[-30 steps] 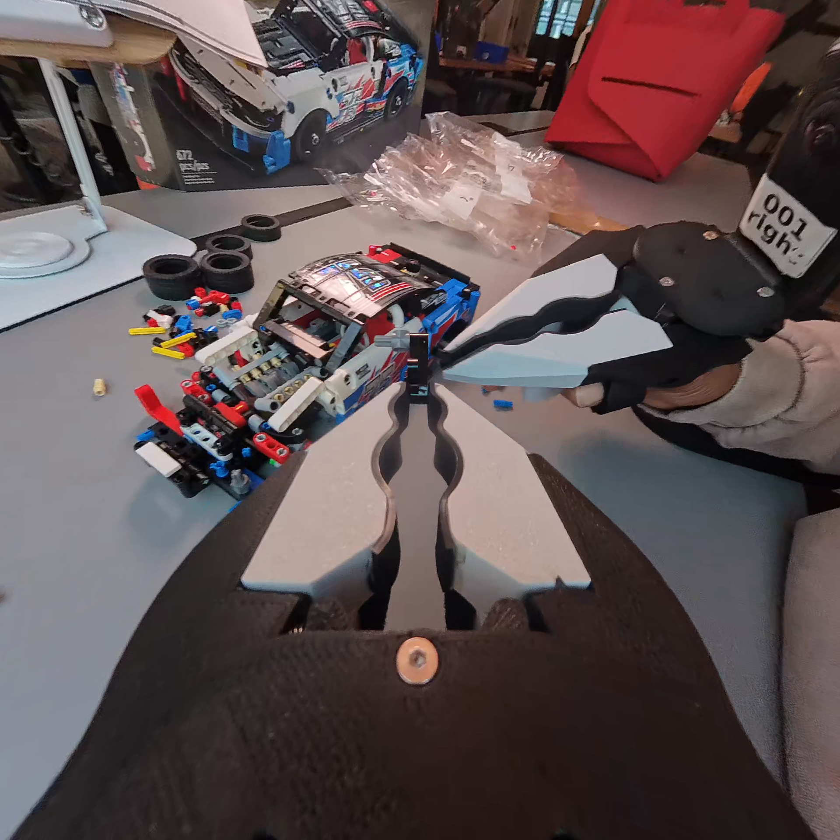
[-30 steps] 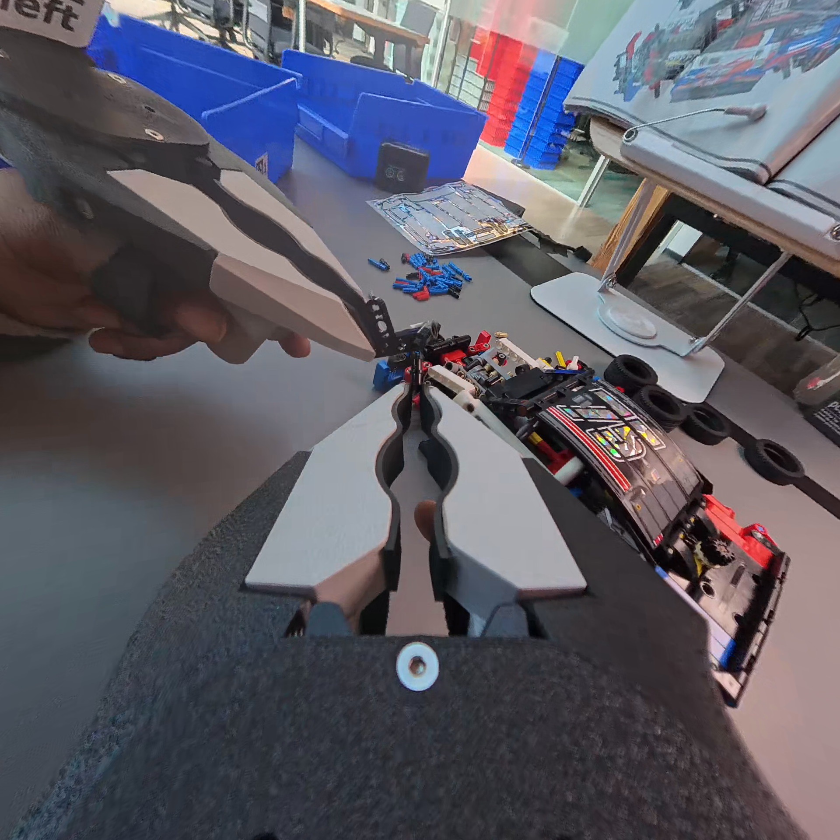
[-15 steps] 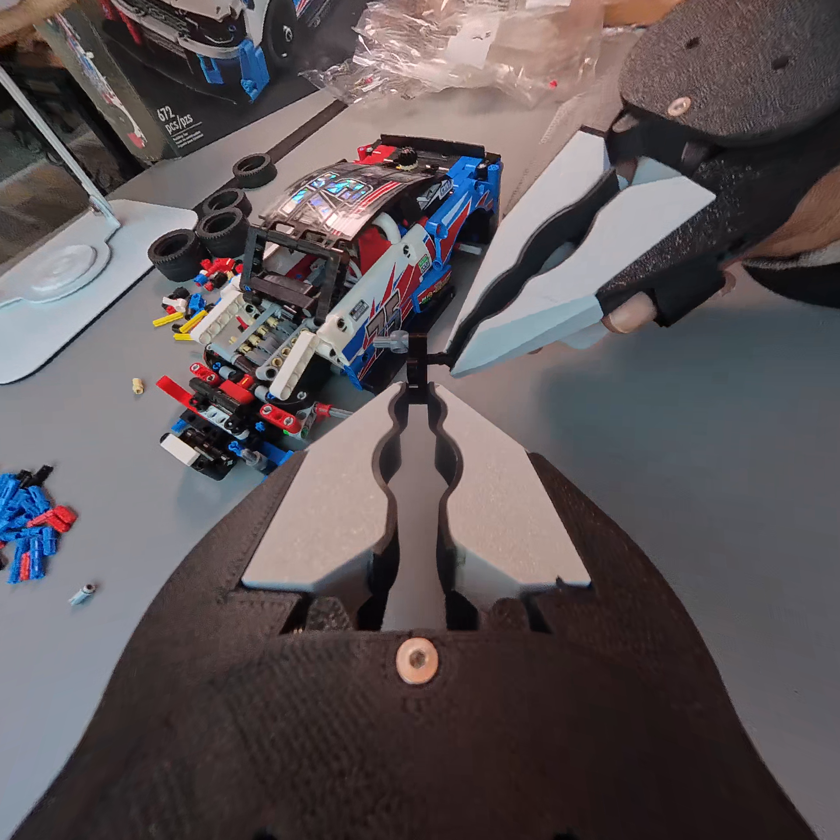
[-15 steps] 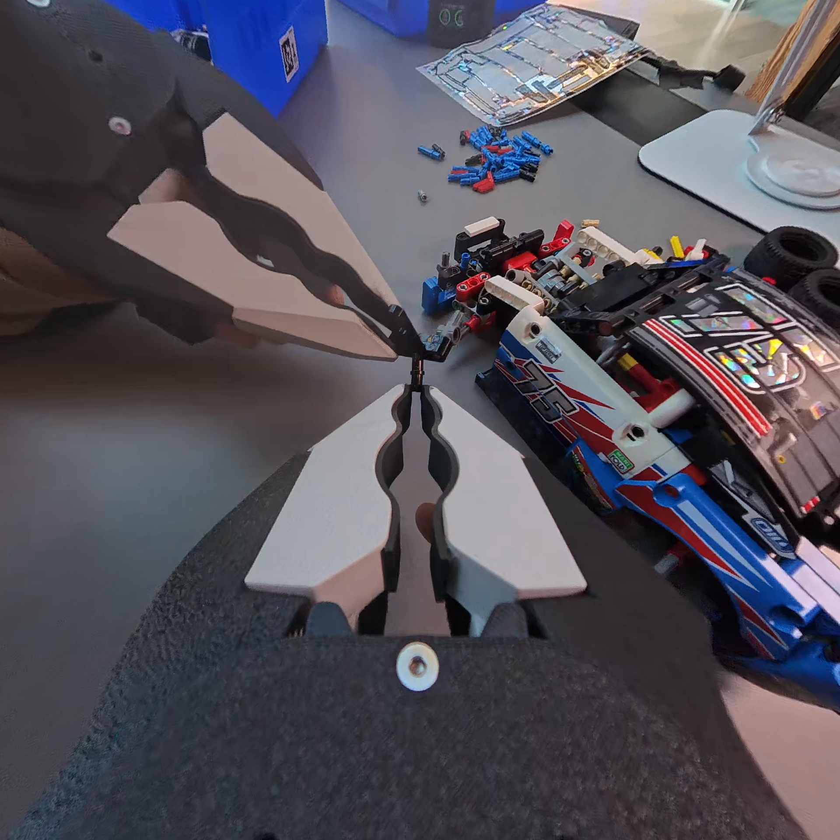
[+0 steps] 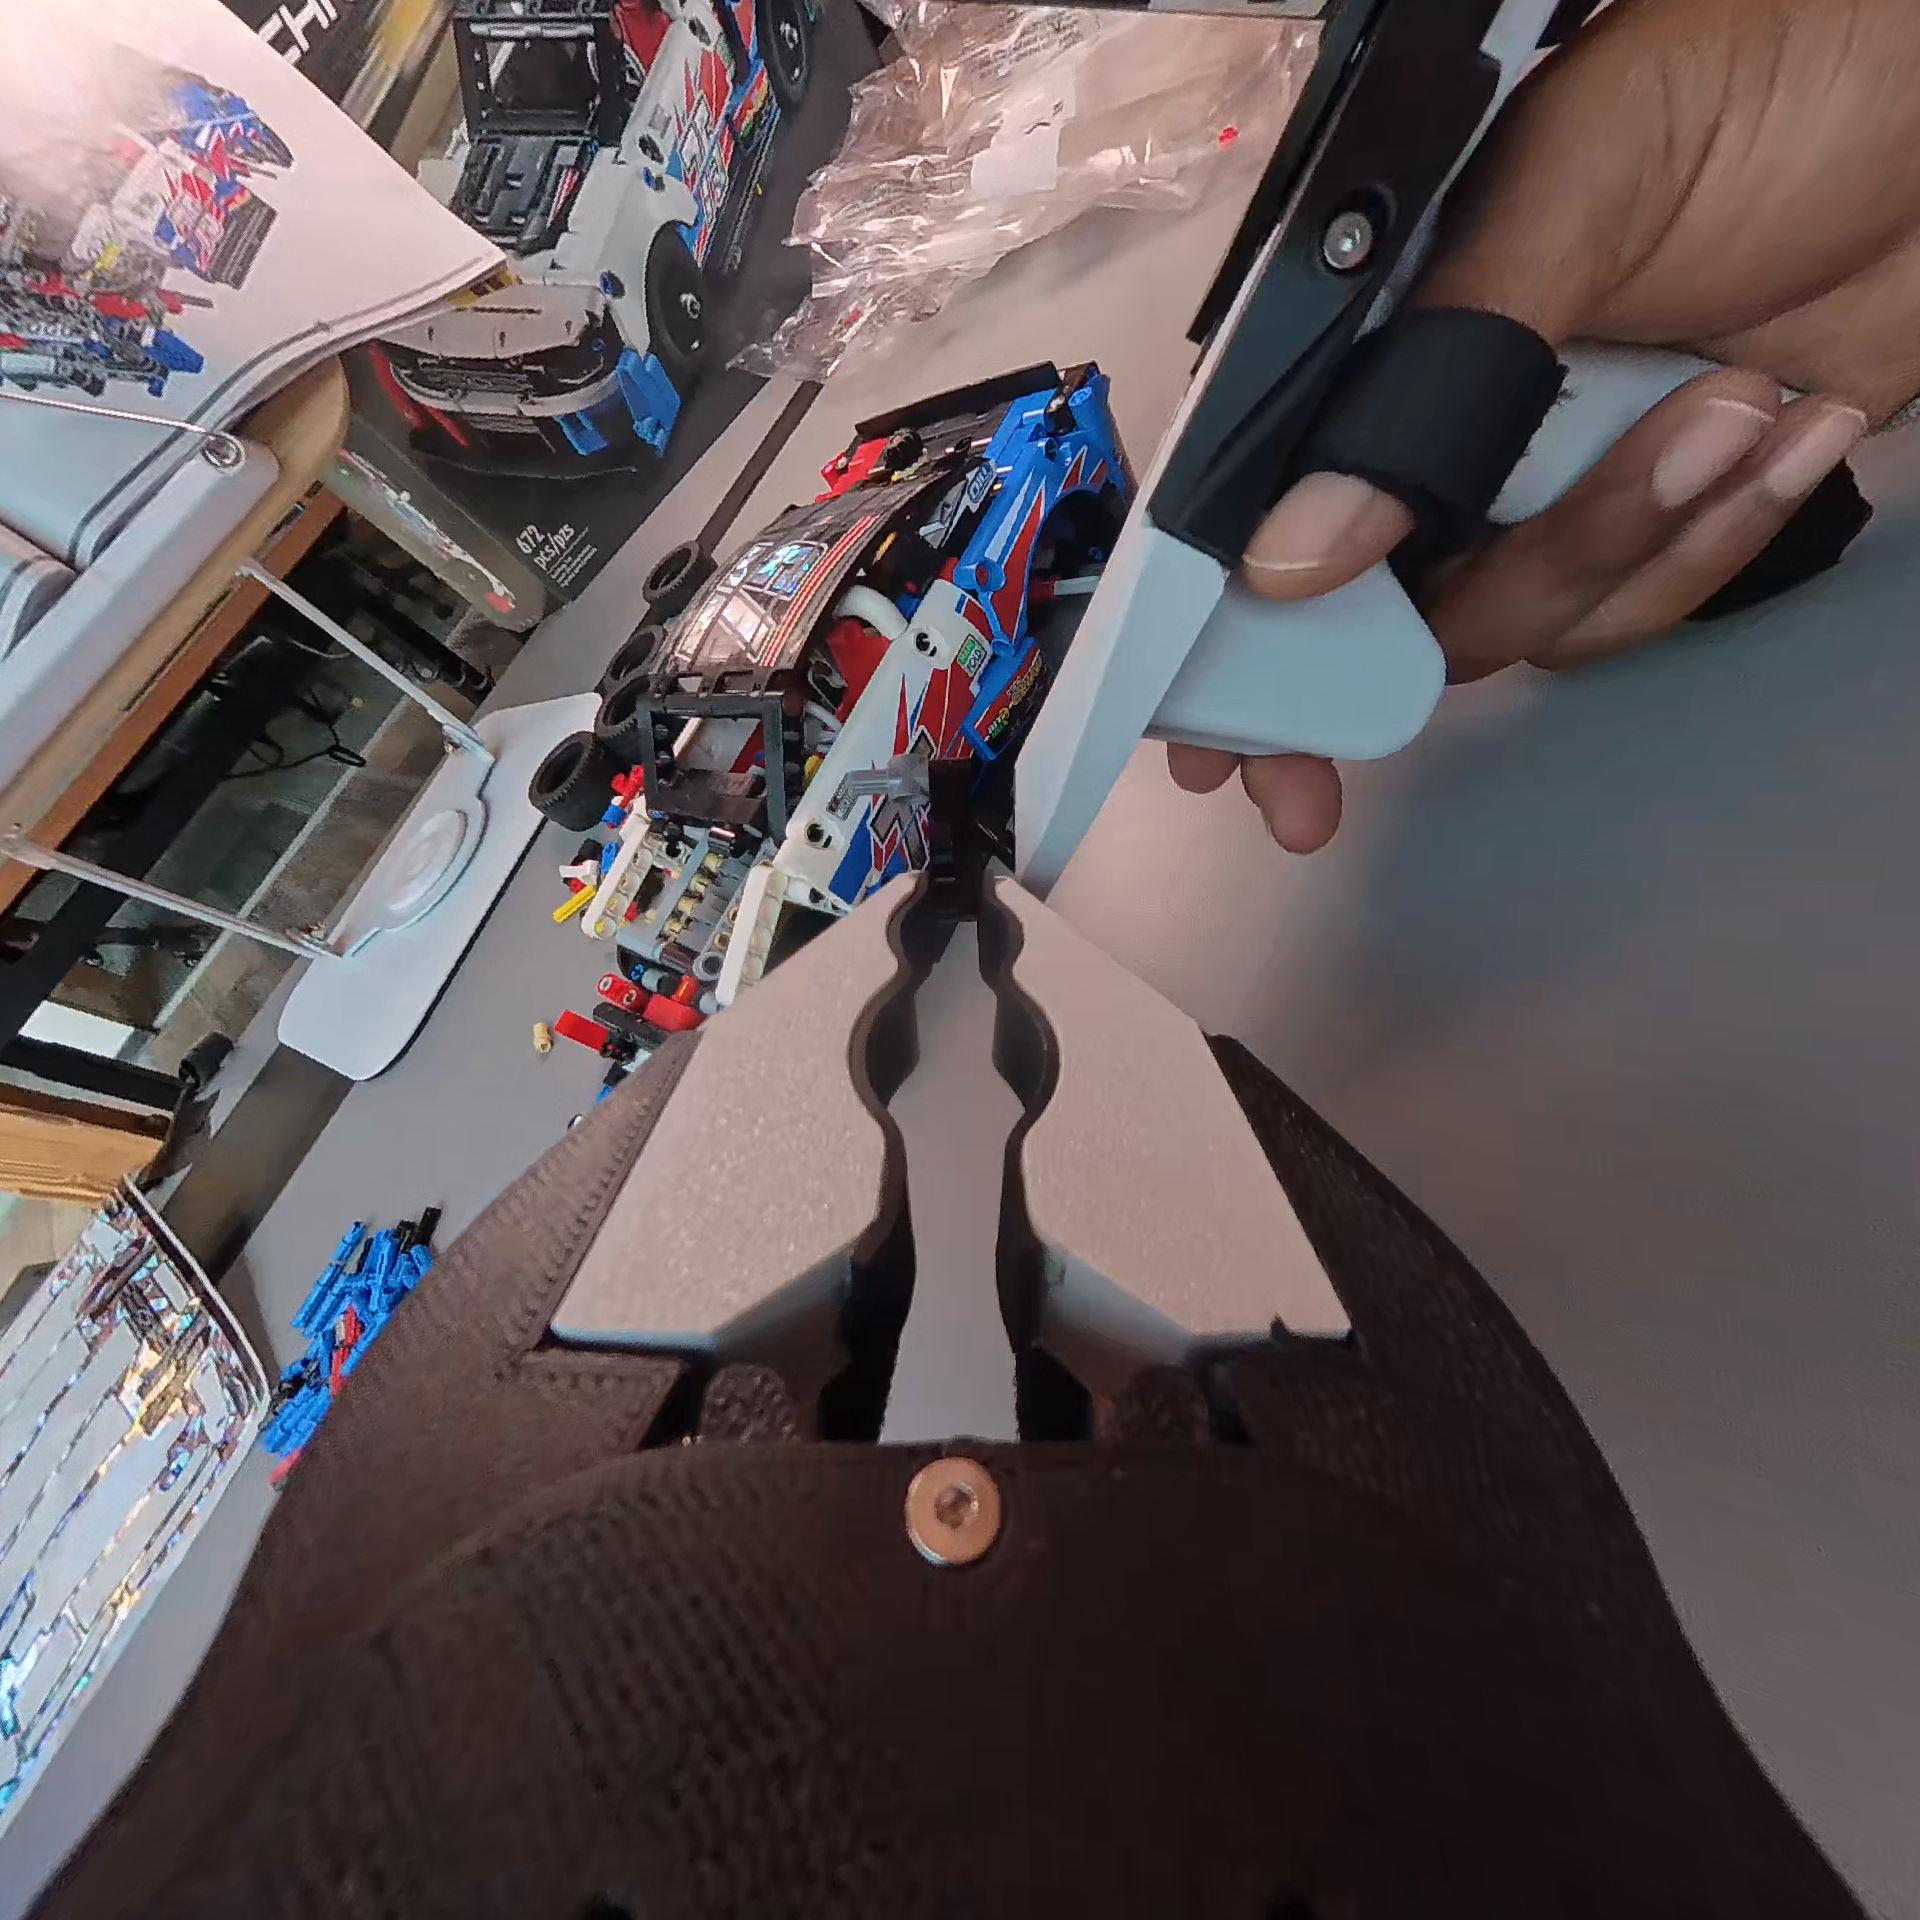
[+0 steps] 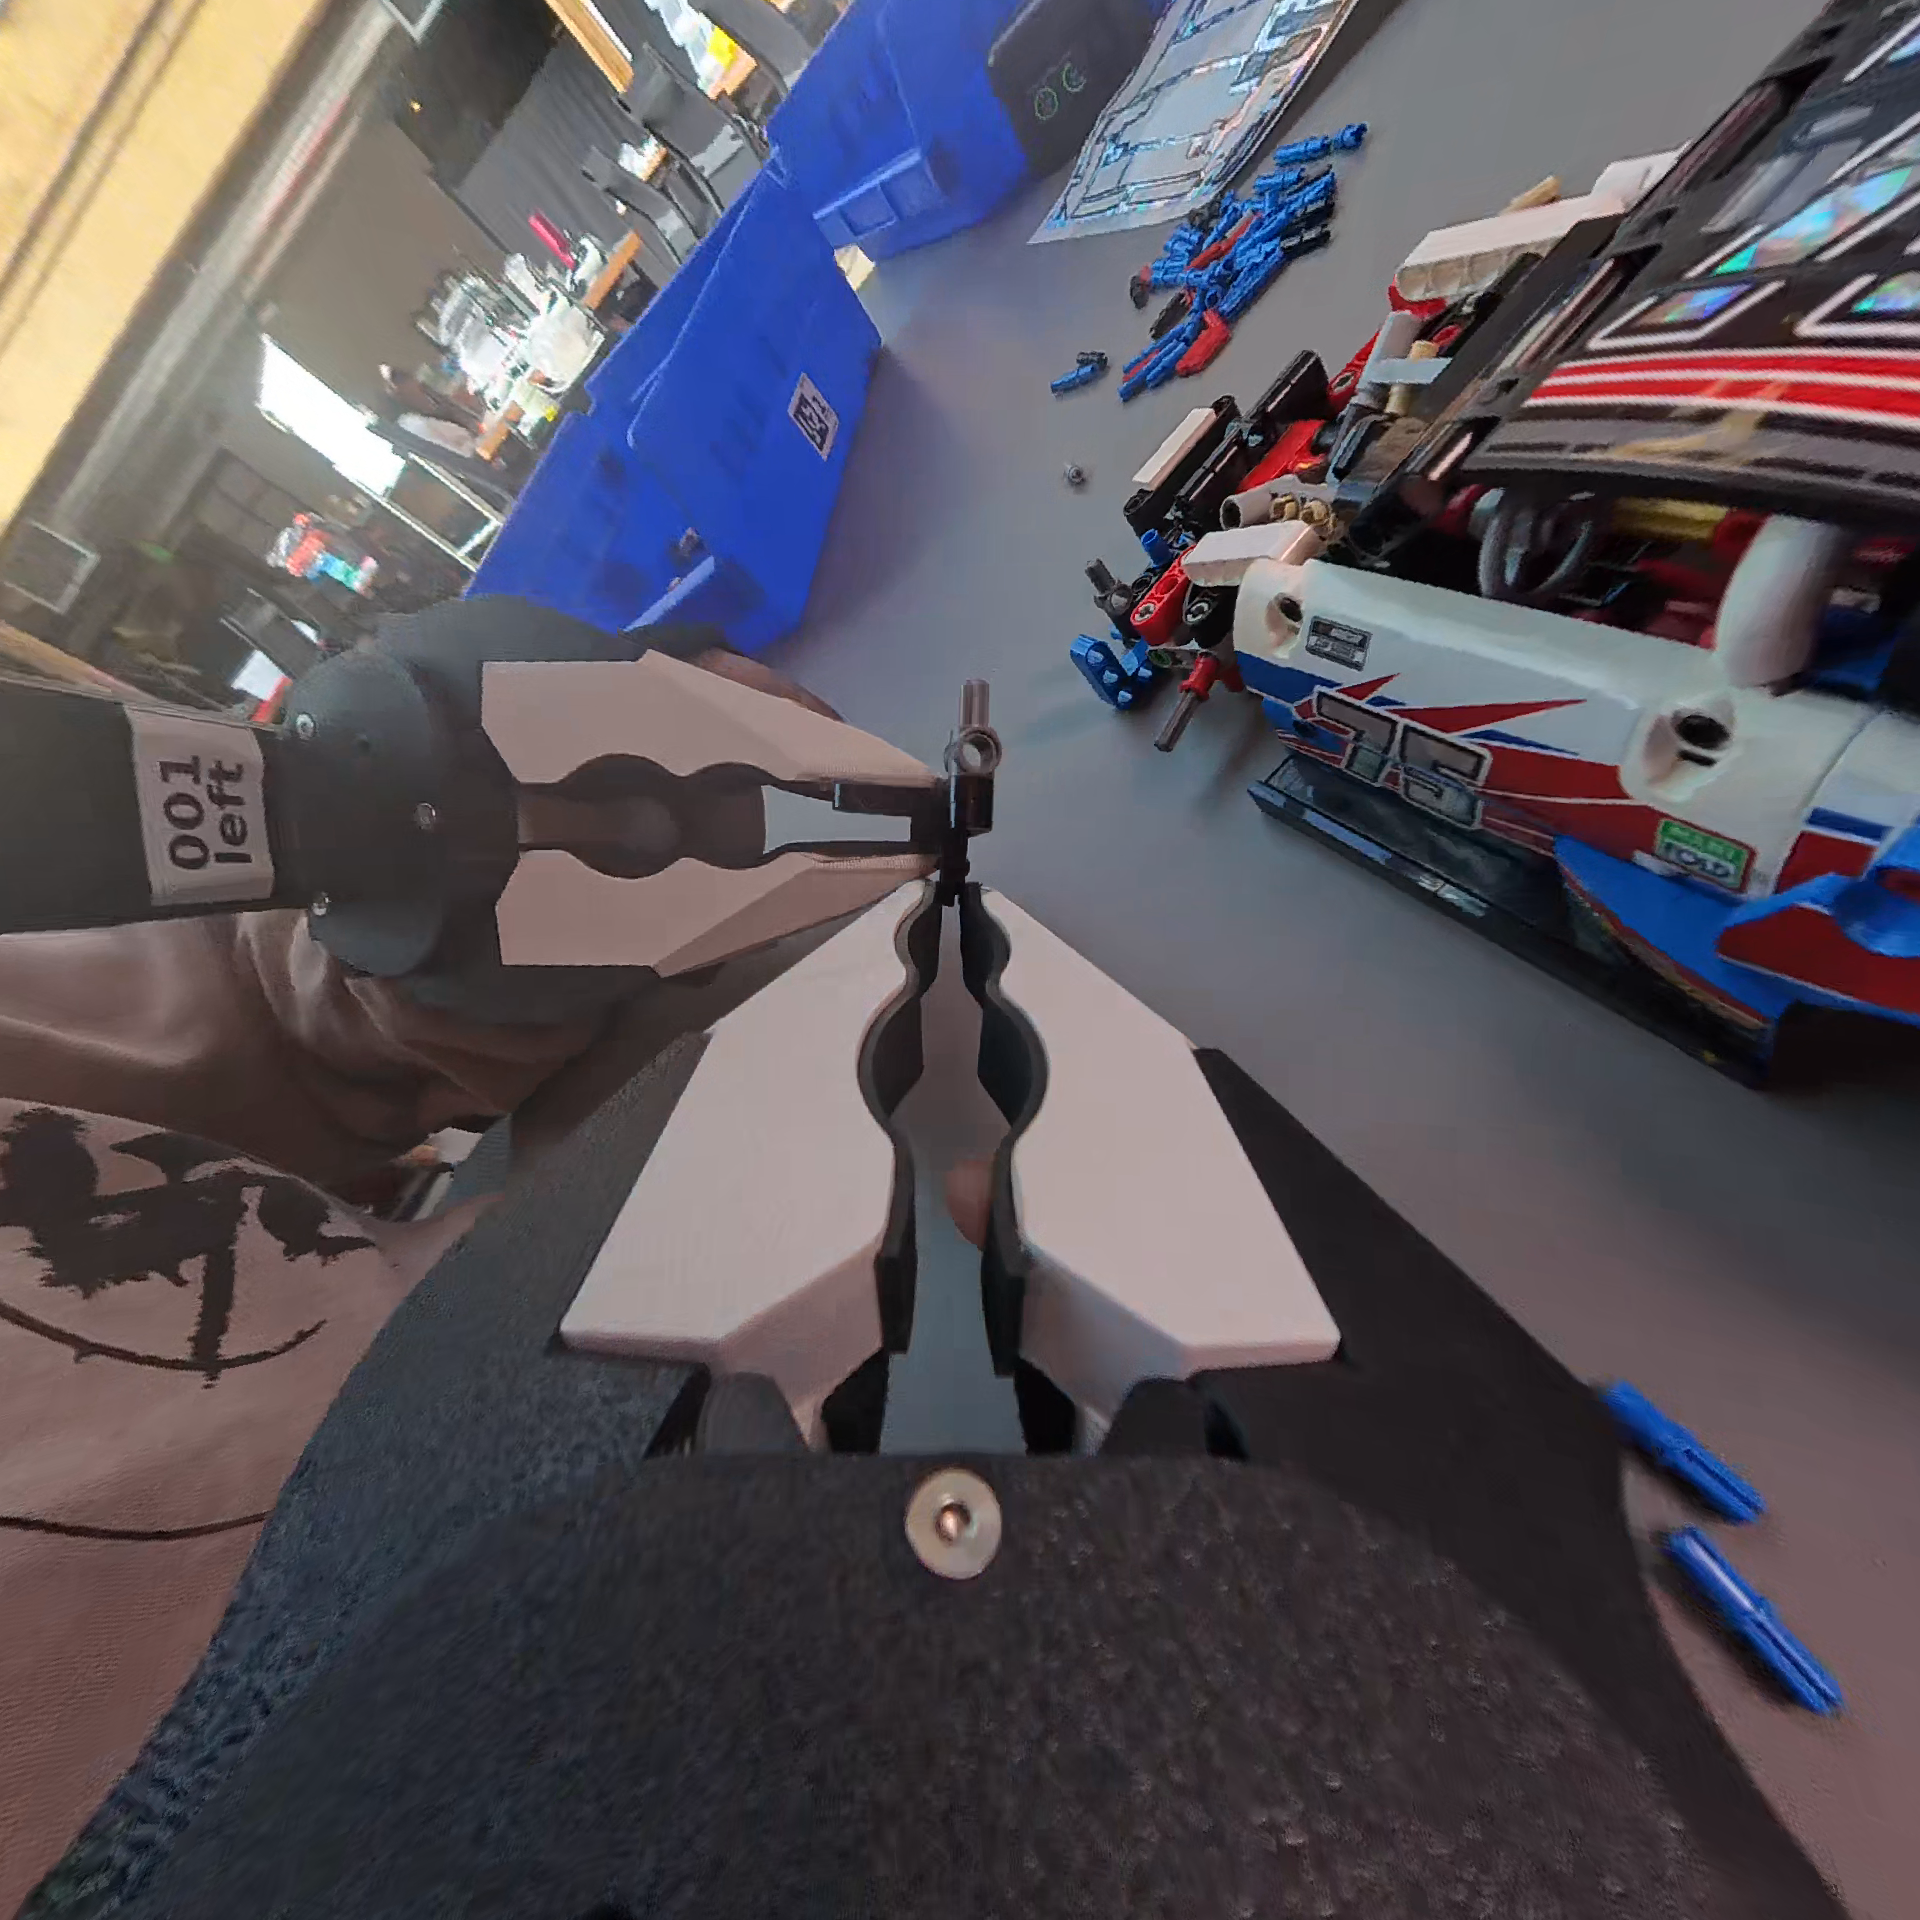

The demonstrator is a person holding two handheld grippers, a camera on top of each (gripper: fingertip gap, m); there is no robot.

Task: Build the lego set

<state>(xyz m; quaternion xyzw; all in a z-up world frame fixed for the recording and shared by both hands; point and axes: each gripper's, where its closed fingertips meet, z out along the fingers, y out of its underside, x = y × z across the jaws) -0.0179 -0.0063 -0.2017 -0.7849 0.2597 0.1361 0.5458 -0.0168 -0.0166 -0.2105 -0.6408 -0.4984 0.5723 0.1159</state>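
Note:
The part-built race car (image 5: 883, 623) in white, blue and red lies on the grey table; it also shows in the right wrist view (image 6: 1558, 727). My left gripper (image 5: 951, 899) is shut on a small black piece with a grey connector (image 5: 883, 779), held in the air just in front of the car's side. In the right wrist view the left gripper (image 6: 925, 821) comes in from the left with that black piece (image 6: 961, 805). My right gripper (image 6: 951, 888) is shut on a thin black pin at the underside of the same piece. The right gripper's finger (image 5: 1101, 665) crosses the left wrist view.
Loose tyres (image 5: 623, 707) and small parts lie beside the car. A pile of blue pins (image 6: 1247, 229), a sticker sheet (image 6: 1195, 104) and blue bins (image 6: 727, 416) stand farther off. Two blue pins (image 6: 1714, 1538) lie near me. The set's box (image 5: 623, 208), booklet stand (image 5: 416, 862) and plastic bags (image 5: 987, 177) are behind. My two grippers' fingertips are within a few centimetres of each other.
Both grippers have tilted and turned while staying joined at the small black piece. The right gripper now stands closer and steeper over the left one. The car has not moved.

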